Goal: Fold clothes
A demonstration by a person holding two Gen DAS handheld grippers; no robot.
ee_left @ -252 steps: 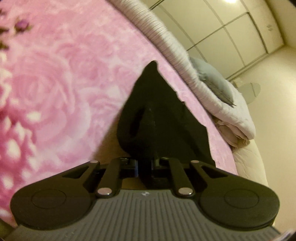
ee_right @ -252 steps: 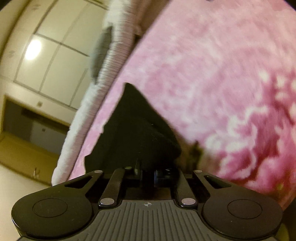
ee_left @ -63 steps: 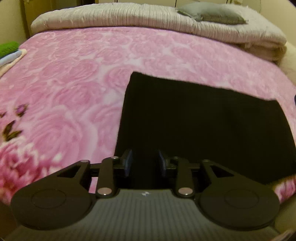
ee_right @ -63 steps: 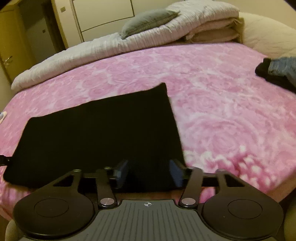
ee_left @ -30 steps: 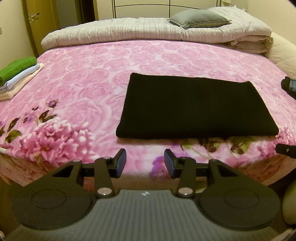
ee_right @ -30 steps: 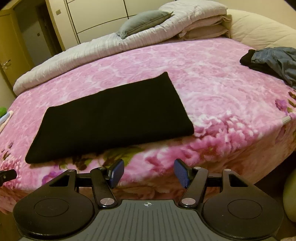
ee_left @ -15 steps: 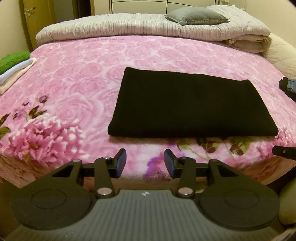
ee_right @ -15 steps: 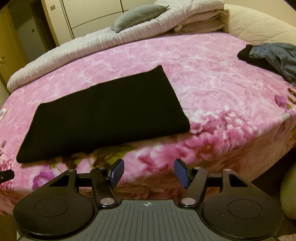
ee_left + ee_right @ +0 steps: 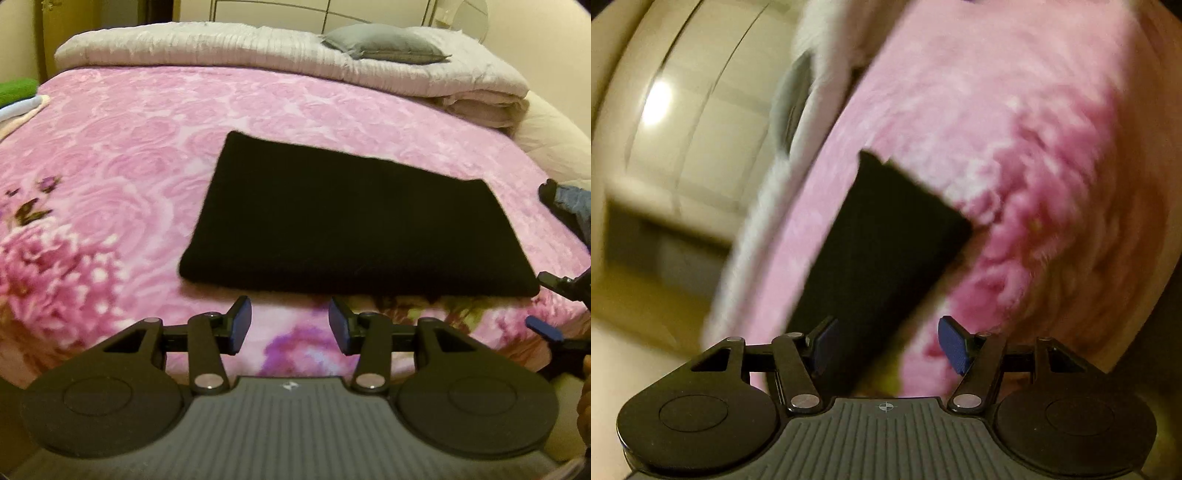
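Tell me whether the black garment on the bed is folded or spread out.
Folded: the black garment lies as a flat, neat rectangle with a thick near edge on the pink blanket.

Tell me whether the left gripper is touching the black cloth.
Apart. In the left wrist view, a strip of pink blanket shows between the open left gripper and the near edge of the black cloth.

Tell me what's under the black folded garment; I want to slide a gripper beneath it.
The black folded garment lies flat on the pink rose-print blanket. The blanket shows all round it; anything directly beneath is covered.
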